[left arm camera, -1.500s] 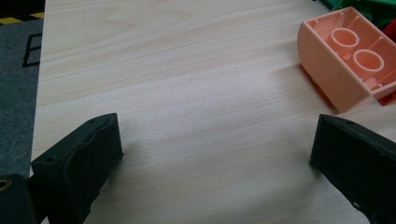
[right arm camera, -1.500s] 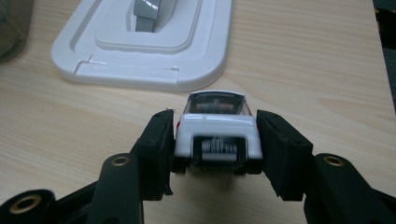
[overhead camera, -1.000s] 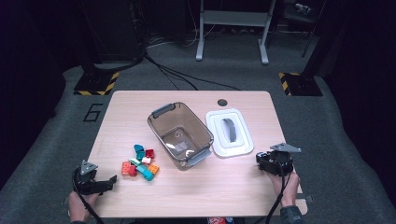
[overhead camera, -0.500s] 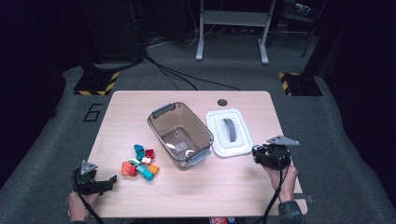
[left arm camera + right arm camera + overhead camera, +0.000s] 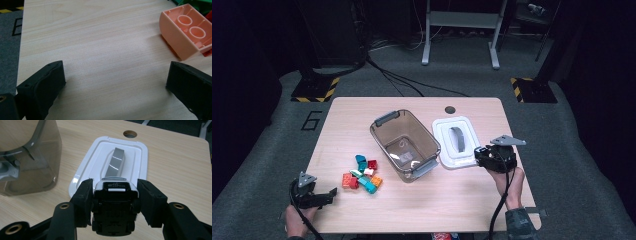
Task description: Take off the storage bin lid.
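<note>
My right gripper (image 5: 483, 155) is shut on a small black toy car (image 5: 115, 195), which it holds above the table by the near right corner of the white lid (image 5: 444, 150). In the right gripper view the car's dark underside faces the camera and both pads press its sides over the lid (image 5: 100, 160). At the table's near left corner my left gripper (image 5: 331, 192) rests open, with bare wood between its jaws (image 5: 115, 77). A peach brick (image 5: 185, 32) lies on its side just ahead to the right. A pile of coloured bricks (image 5: 361, 172) sits beside the clear bin (image 5: 379, 132).
The clear grey-handled bin (image 5: 30, 157) stands at the table's middle with a small light piece on its floor. The lid with its grey handle (image 5: 457, 139) lies to the bin's right. A round hole (image 5: 450, 109) is in the far tabletop. Dark floor surrounds the table.
My right gripper has risen and moved left and away from the person, toward the lid, with the toy car in it. The left gripper has stayed put.
</note>
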{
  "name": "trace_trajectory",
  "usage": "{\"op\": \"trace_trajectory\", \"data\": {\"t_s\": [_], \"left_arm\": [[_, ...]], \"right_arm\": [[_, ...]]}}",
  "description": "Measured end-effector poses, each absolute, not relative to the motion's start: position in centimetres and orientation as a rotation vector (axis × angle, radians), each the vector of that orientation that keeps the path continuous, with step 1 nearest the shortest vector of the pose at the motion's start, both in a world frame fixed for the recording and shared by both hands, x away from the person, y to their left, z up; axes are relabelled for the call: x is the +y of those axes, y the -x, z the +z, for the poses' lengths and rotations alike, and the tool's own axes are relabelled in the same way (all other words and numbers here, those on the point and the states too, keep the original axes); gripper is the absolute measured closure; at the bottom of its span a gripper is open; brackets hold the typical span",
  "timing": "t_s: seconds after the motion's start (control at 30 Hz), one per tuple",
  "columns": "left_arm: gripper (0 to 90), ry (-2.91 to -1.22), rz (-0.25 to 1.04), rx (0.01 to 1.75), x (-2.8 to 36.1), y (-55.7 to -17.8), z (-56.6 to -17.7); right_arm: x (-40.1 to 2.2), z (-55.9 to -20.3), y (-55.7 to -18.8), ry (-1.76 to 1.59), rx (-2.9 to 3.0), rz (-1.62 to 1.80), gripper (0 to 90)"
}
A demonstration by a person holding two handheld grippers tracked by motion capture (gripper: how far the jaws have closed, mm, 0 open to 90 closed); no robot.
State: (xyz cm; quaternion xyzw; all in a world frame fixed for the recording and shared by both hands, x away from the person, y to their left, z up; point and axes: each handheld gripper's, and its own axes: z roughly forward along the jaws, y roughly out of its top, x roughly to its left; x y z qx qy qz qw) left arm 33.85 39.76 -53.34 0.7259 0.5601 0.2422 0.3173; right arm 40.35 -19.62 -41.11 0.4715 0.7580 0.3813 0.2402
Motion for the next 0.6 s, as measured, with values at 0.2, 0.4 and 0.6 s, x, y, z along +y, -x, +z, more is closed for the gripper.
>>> {"op": "trace_trajectory", "data": {"t_s": [0.2,0.4,0.6], "left_arm": [[1.6,-1.91,0.637,1.474,39.8,-33.9,-53.3],[1.6,-1.911,0.637,1.474,39.8,-33.9,-53.3],[1.6,-1.91,0.638,1.475,39.8,-33.9,-53.3]], "right_arm": [[-18.4,-40.2,-40.9,-1.259,2.09,1.068,48.4],[-17.0,-39.4,-41.5,-1.229,2.106,1.089,48.4],[-15.7,-38.4,-42.1,-1.192,2.112,1.117,48.4]]}}
